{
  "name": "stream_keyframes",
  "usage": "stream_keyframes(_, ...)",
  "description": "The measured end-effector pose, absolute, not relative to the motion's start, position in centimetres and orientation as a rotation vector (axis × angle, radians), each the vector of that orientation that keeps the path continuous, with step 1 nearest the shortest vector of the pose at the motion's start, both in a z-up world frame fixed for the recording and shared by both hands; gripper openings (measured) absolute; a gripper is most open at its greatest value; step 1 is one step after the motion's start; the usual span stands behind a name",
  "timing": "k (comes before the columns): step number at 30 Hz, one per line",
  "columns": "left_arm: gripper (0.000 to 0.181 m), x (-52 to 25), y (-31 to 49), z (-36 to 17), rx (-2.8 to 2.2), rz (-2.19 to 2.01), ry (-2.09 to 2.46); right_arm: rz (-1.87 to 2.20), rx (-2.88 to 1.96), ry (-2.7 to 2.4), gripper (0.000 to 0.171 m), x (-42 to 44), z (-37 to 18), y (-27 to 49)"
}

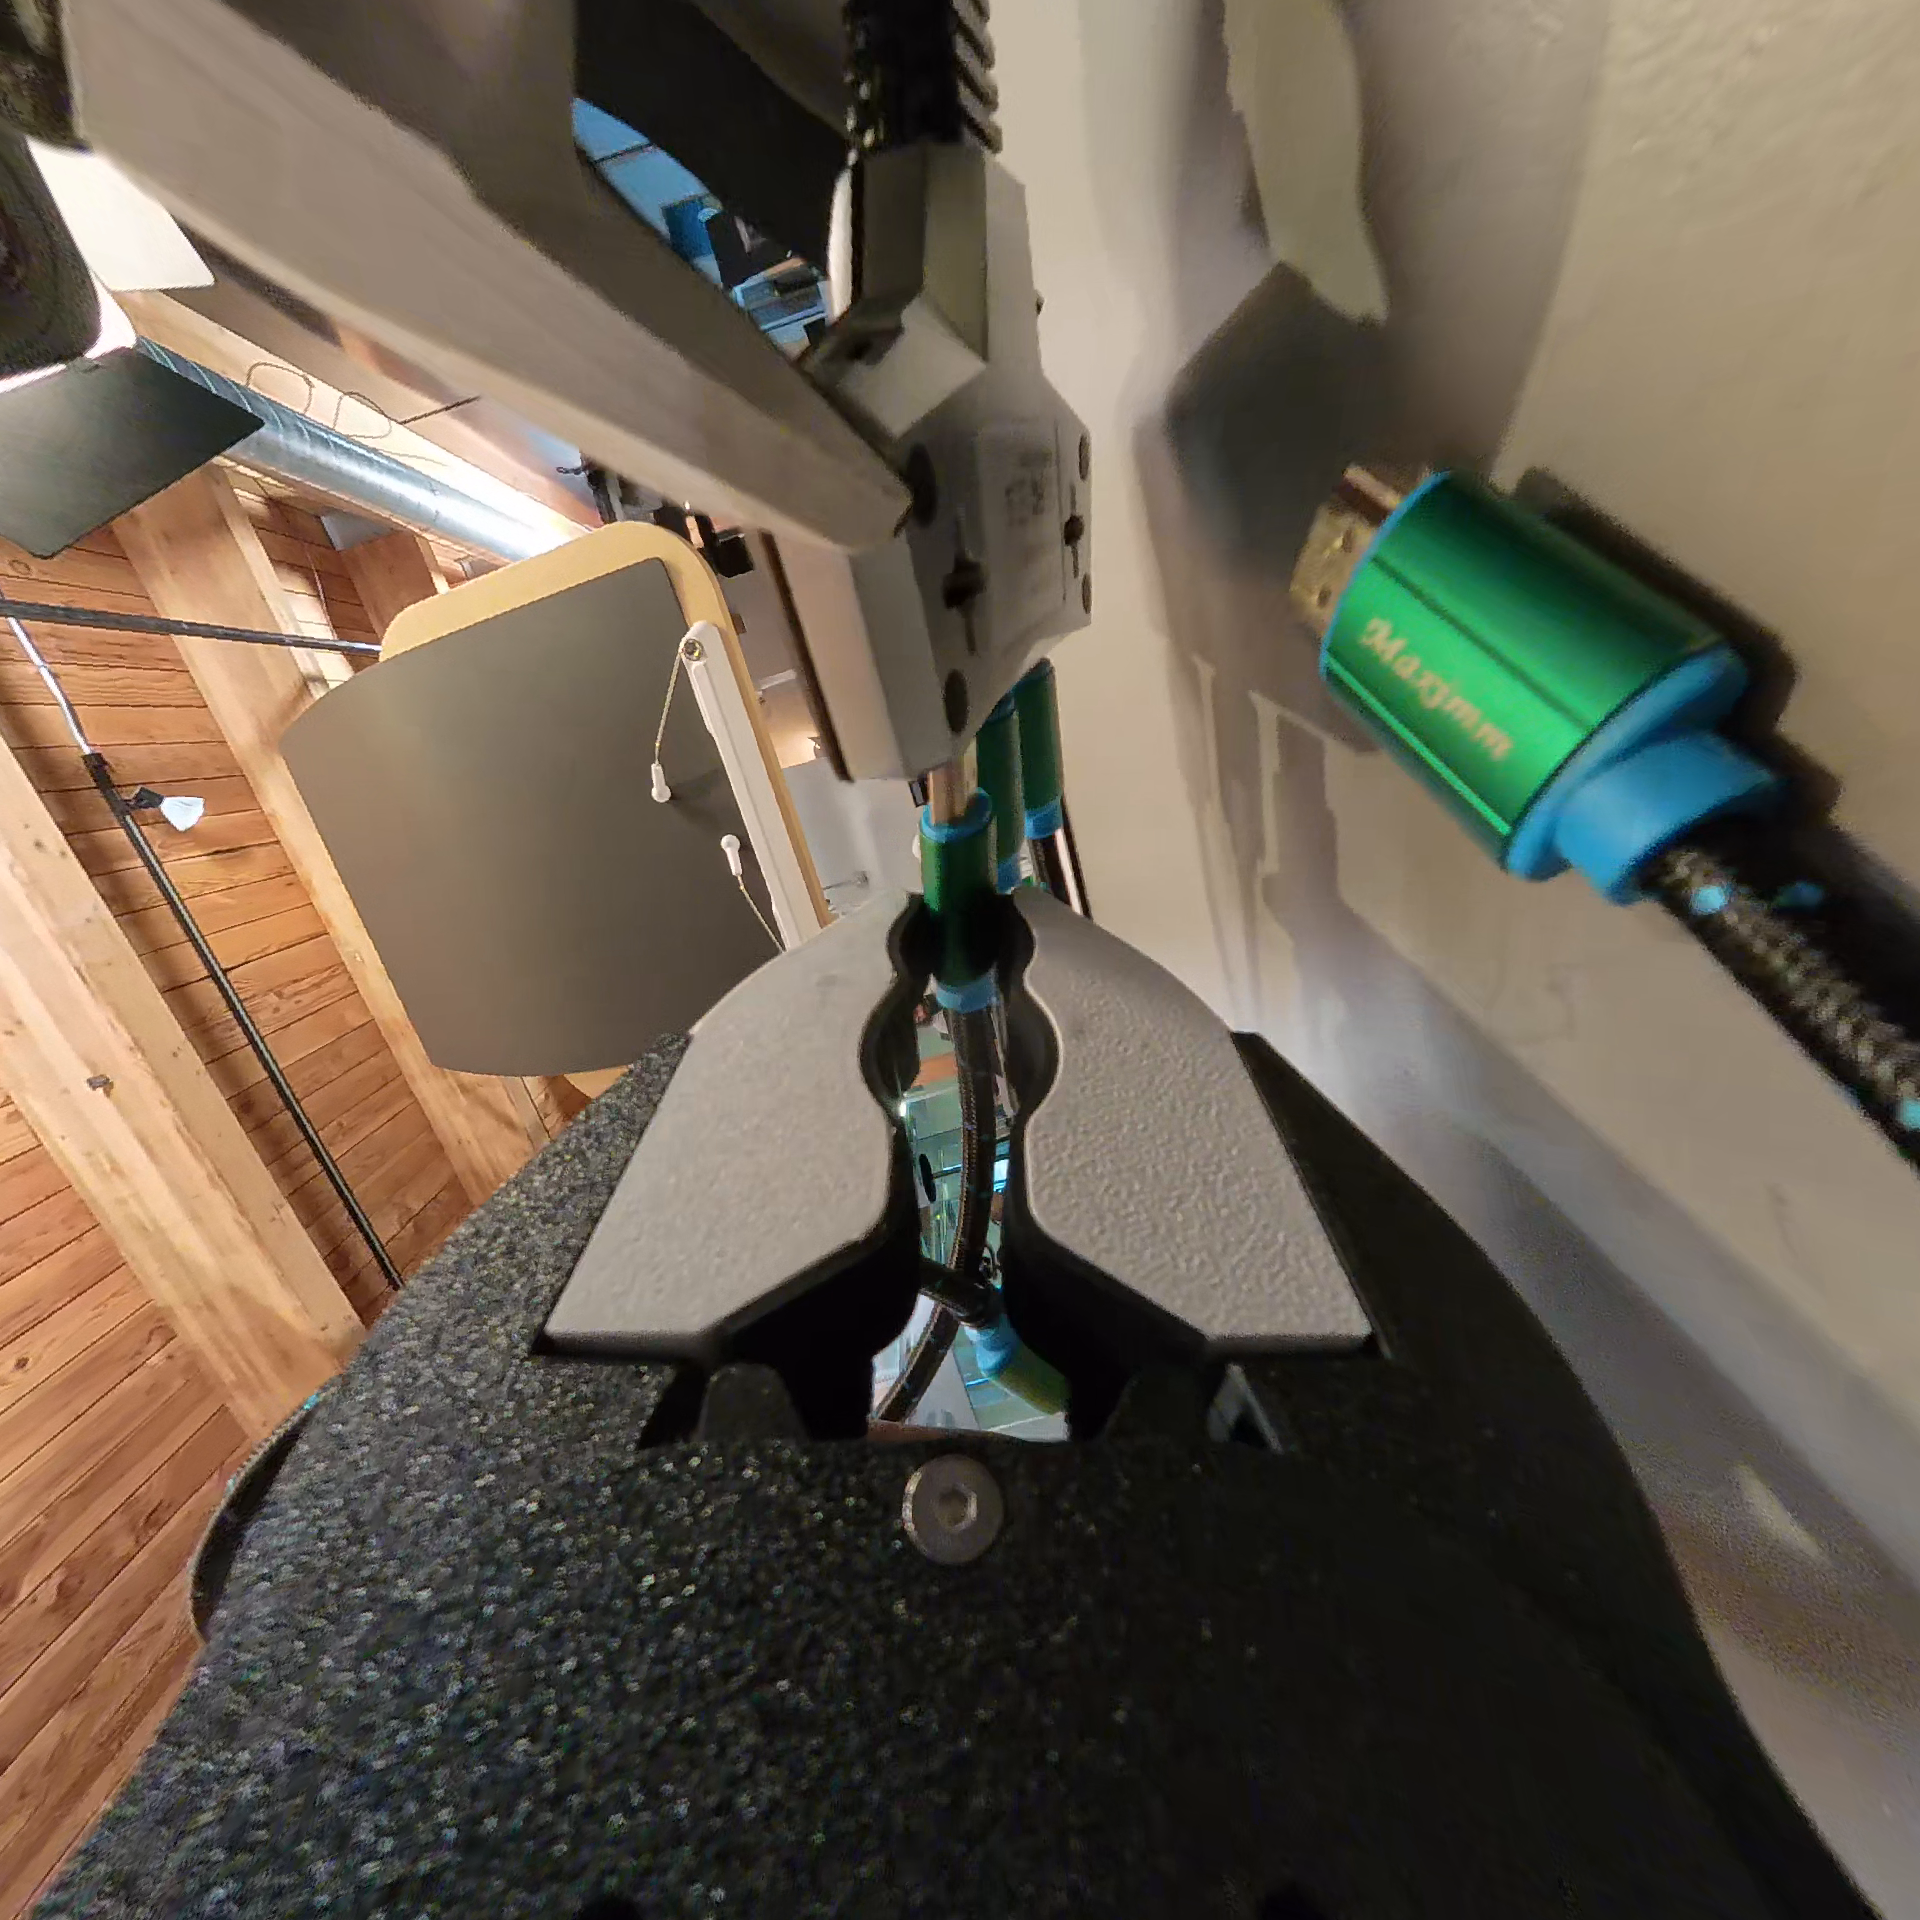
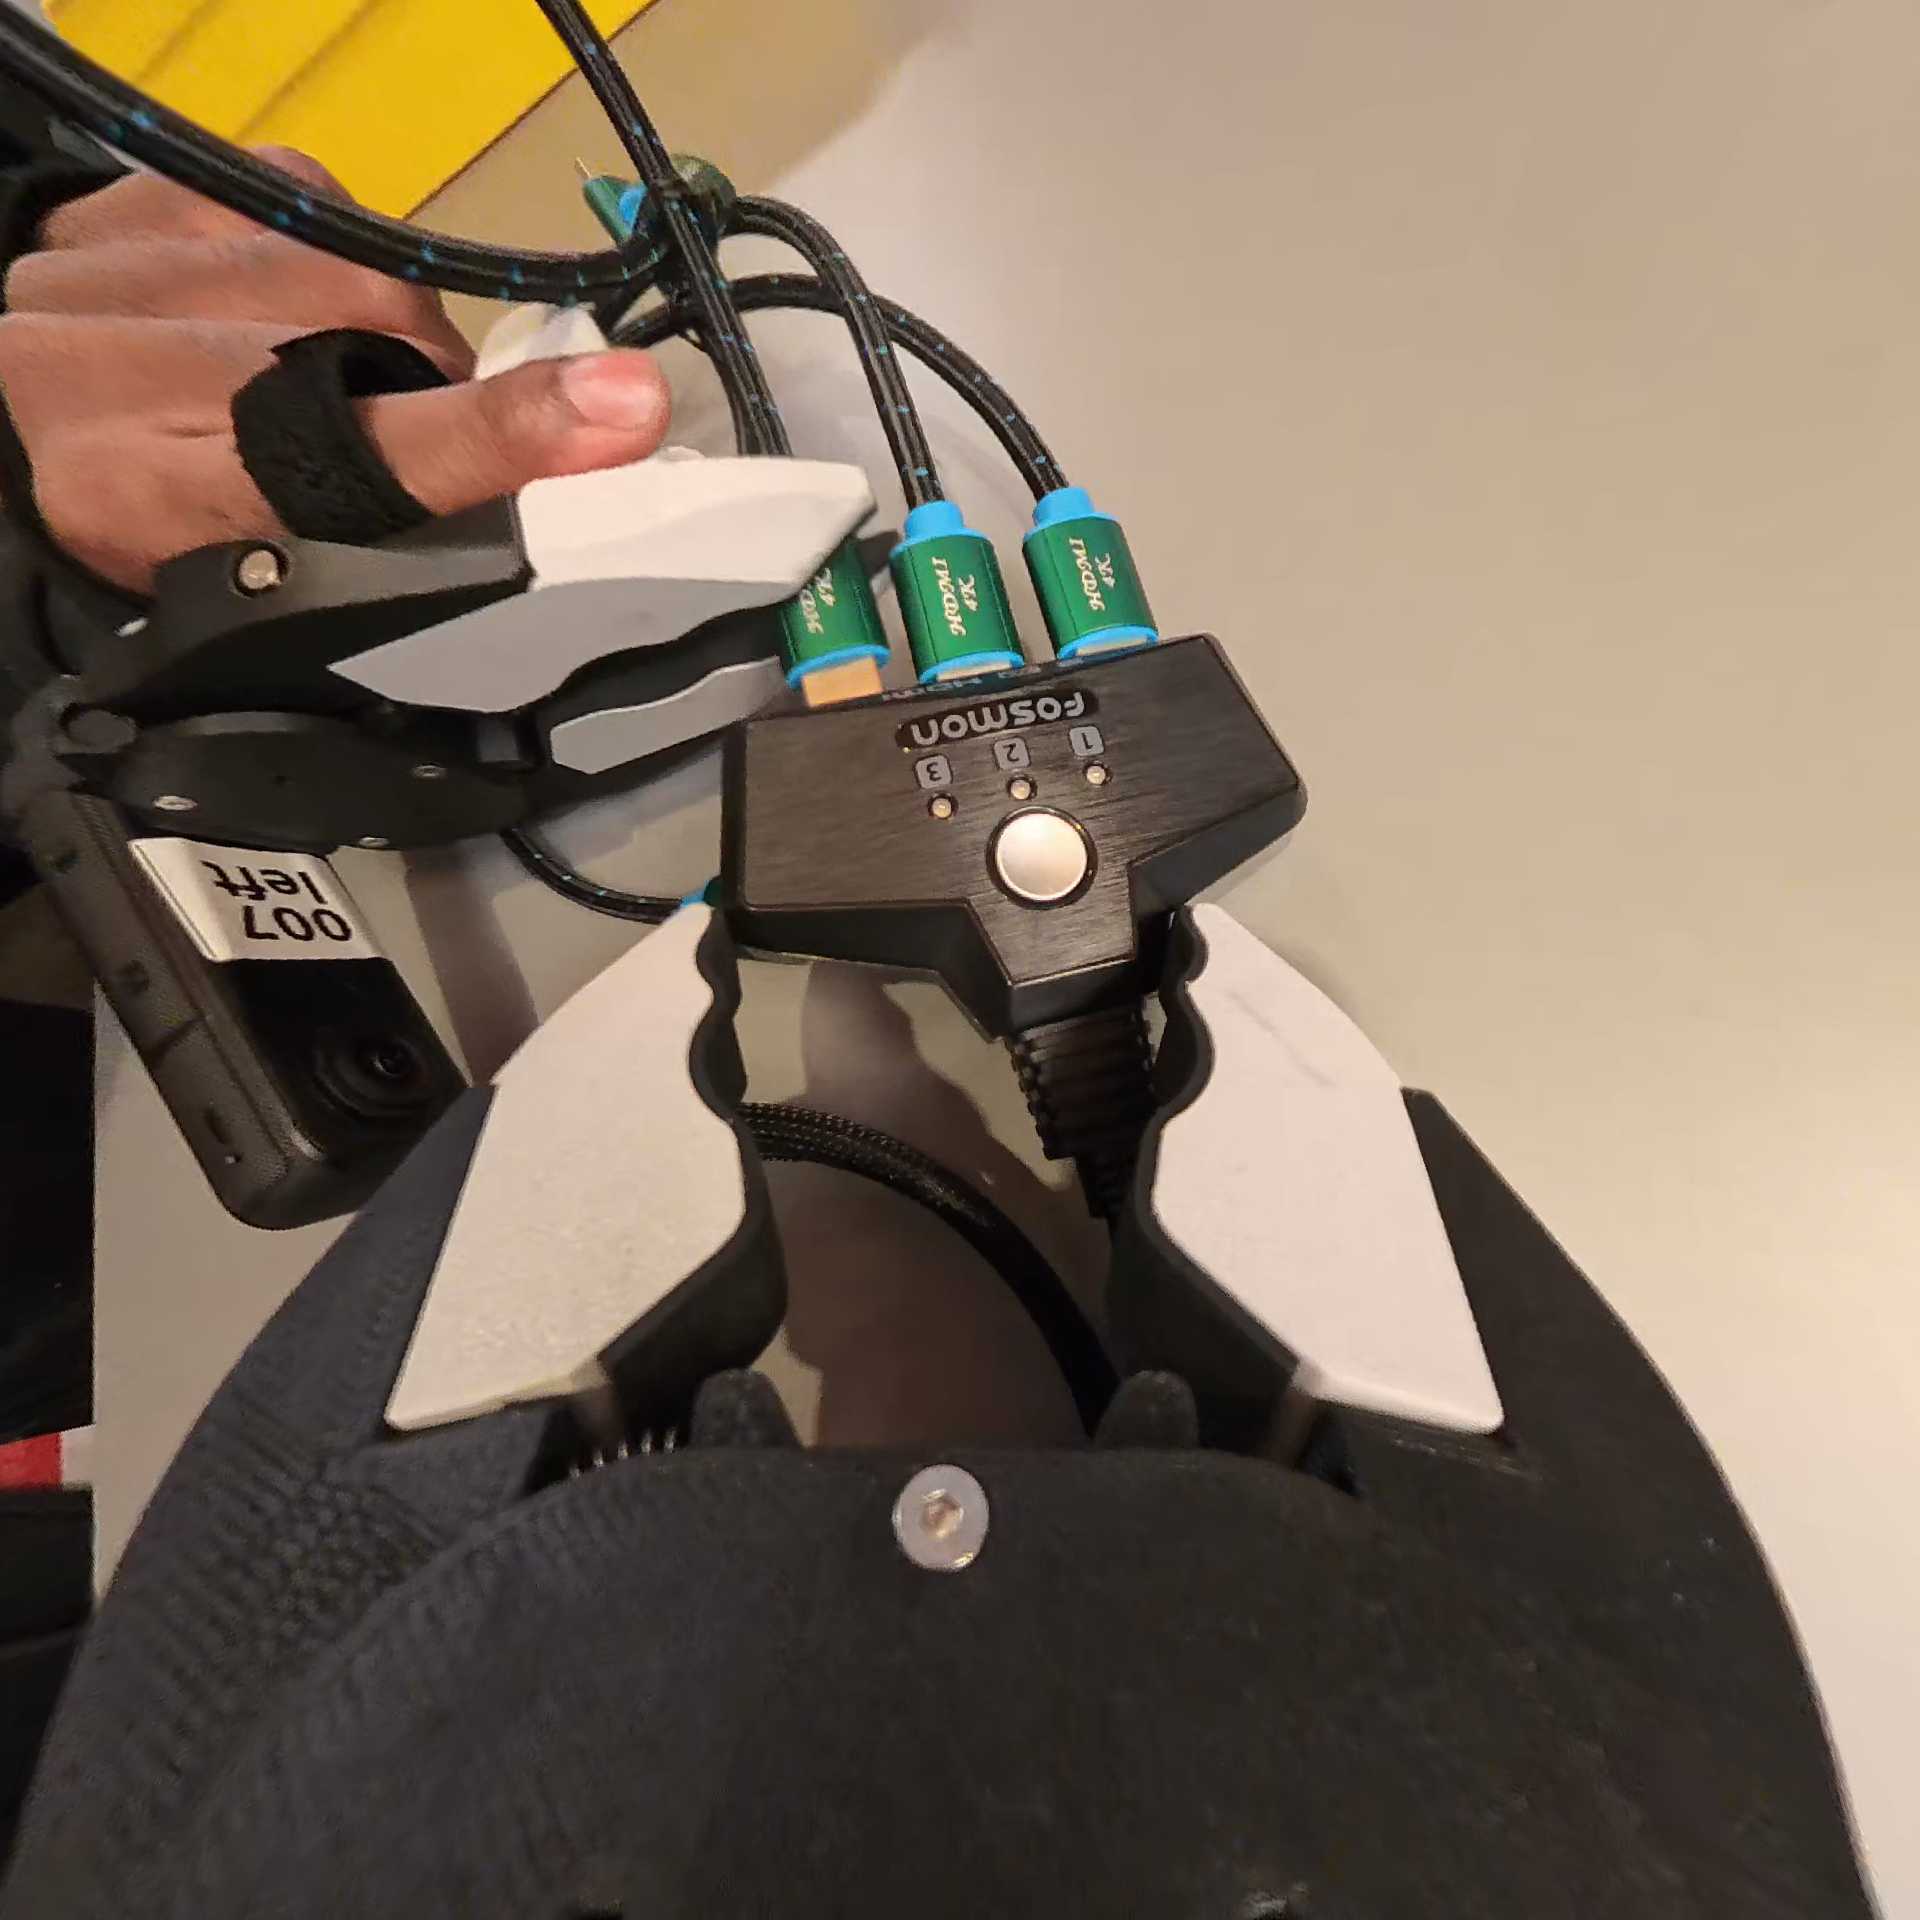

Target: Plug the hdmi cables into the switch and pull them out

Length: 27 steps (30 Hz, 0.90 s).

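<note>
White tabletop [image 2: 1558,416], wood-plank wall [image 1: 125,1039], metal duct [image 1: 343,457]

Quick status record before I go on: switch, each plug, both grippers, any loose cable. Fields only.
switch: black switch clamped at its narrow end by right gripper
left plug: green plug held by left gripper, gold tip showing, not fully seated
middle plug: middle plug seated
right plug: right plug seated
loose cable: spare plug free, lying on white surface
</note>
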<state>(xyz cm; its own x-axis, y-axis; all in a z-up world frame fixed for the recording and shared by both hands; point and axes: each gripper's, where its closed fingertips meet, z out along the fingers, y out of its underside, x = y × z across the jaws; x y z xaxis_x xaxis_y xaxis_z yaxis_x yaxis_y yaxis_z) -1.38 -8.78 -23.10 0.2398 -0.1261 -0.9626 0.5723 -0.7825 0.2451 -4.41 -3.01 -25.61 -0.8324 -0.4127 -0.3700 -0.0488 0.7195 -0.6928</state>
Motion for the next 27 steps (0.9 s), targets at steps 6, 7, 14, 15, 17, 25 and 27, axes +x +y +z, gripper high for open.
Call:
stream_keyframes(6, 0.012, -1.26, -8.84, -22.75, 1.936, -1.606, 0.429, -0.976, -0.357, 2.407, 0.079, -4.21, -25.36, -3.19)
stream_keyframes(7, 0.012, -1.24, -8.84, -22.69, 1.937, -1.613, 0.443, -0.98, -0.361, 2.412, 0.079, -4.21, -25.37, -3.22)
stream_keyframes(14, 0.011, -1.08, -8.65, -22.45, 1.947, -1.626, 0.469, -1.012, -0.376, 2.429, 0.079, -4.27, -25.24, -3.39)
stream_keyframes(15, 0.011, -1.08, -8.66, -22.45, 1.945, -1.627, 0.473, -1.018, -0.38, 2.432, 0.079, -4.28, -25.21, -3.41)
stream_keyframes(17, 0.011, -1.07, -8.65, -22.51, 1.951, -1.63, 0.491, -1.021, -0.384, 2.436, 0.079, -4.28, -25.22, -3.43)
stream_keyframes(25, 0.011, -0.94, -8.88, -22.34, 1.951, -1.668, 0.643, -1.054, -0.365, 2.443, 0.079, -4.15, -24.87, -3.71)
stream_keyframes(27, 0.011, -0.9, -8.91, -22.3, 1.953, -1.683, 0.661, -1.063, -0.367, 2.44, 0.079, -4.09, -24.76, -3.78)
